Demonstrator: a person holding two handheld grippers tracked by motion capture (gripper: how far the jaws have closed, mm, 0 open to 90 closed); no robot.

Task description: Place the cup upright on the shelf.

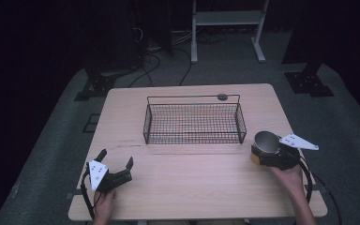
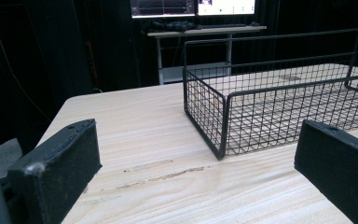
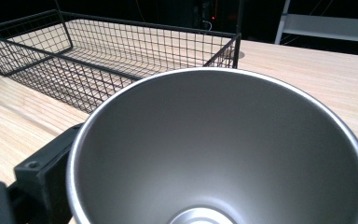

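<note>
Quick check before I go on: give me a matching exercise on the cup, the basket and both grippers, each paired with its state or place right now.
Things:
1. metal cup
2. wire basket
3. left gripper
4. right gripper

States:
A. jaws spread open over bare table, holding nothing
B. empty, standing at the middle of the table's far half
C. clamped around the cup near the table's right edge
D. held between two black jaws, mouth open and nothing inside

Pairs: 1-D, 2-B, 3-A, 4-C

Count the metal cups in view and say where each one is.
1. The metal cup sits between the right gripper's jaws, just off the wire basket's right front corner. Basket looks empty.
</note>
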